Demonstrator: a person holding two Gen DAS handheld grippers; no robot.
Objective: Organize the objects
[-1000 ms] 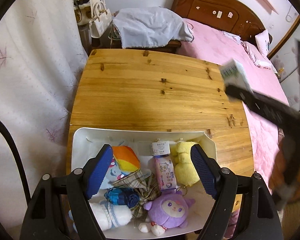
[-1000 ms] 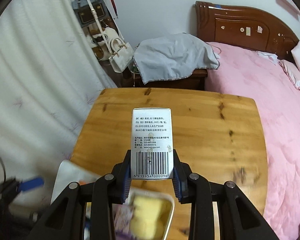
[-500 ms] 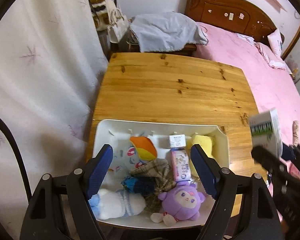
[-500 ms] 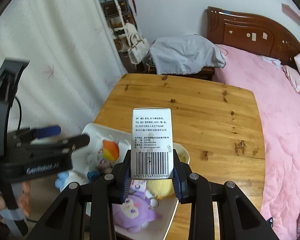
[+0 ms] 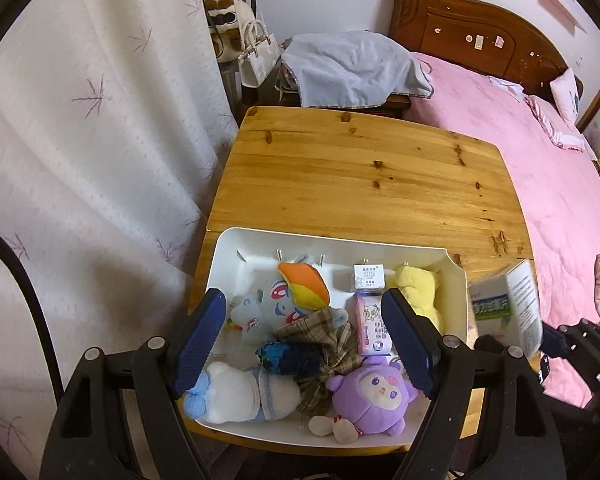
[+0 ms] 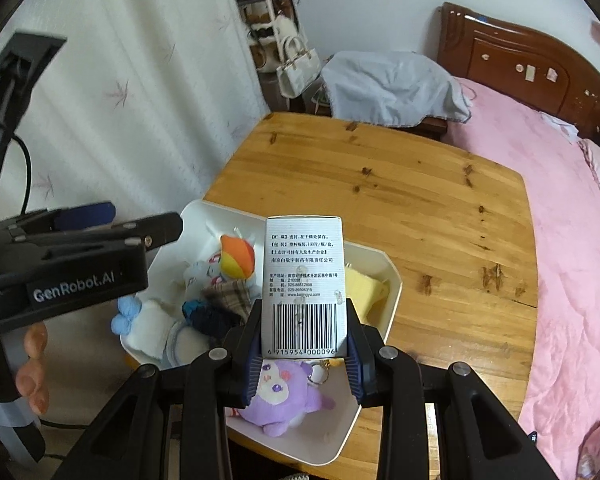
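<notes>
Right wrist view alone shows the barcode face of the white box (image 6: 303,280), pinched upright in the right gripper (image 6: 303,356) above the white bin (image 6: 392,292). Left wrist view shows the left gripper (image 5: 300,340) with jaws wide and holding nothing over the bin's toys. Beyond the bin, the counter (image 5: 360,184) lies bare to its far edge, the pink bed (image 5: 560,200) alongside.

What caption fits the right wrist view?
Right gripper holds a medicine box above the toy-filled bin.
</notes>
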